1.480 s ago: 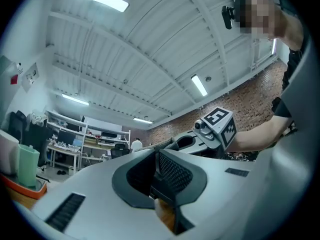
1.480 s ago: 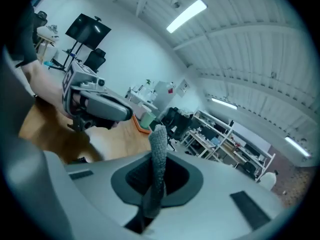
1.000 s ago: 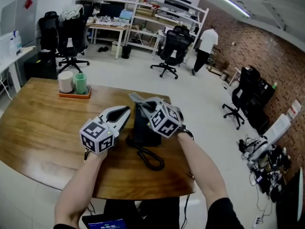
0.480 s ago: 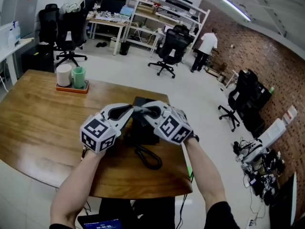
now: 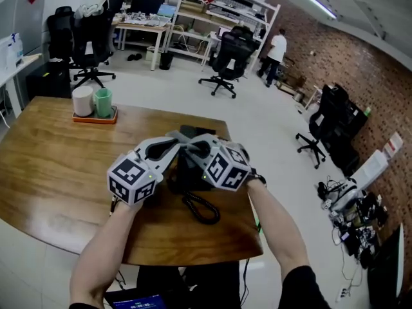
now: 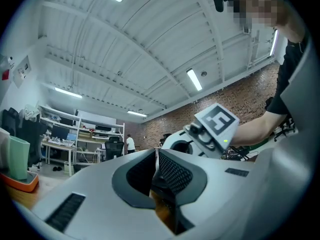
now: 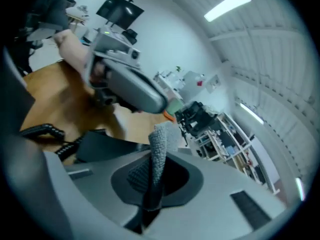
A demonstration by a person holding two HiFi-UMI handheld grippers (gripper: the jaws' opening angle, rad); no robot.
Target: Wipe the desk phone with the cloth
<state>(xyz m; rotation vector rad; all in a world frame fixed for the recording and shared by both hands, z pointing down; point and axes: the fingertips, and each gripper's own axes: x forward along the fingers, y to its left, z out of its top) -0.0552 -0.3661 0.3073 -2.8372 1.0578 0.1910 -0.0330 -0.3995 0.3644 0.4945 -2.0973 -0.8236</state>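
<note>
The black desk phone (image 5: 185,176) sits near the front right of the wooden table (image 5: 51,166), its coiled cord (image 5: 201,209) trailing toward me. Both grippers hover over it, tips nearly touching. My right gripper (image 5: 193,145) is shut on a grey knitted cloth (image 7: 161,143), which sticks up from its jaws (image 7: 151,180). A corner of the cloth (image 5: 175,136) shows between the two grippers. My left gripper (image 5: 171,143) is shut, and I see nothing between its jaws (image 6: 156,159). The right gripper view shows the cord (image 7: 44,131) and the phone's dark body (image 7: 102,145) below.
An orange tray (image 5: 95,116) with a white cup (image 5: 83,100) and a green cup (image 5: 103,102) stands at the table's far left. The table's right edge lies just beyond the phone. Office chairs, shelves and a person stand far off across the room.
The two grippers have drawn together above the phone. The right gripper, still holding the cloth, swung right and then back slightly left. The phone has not moved.
</note>
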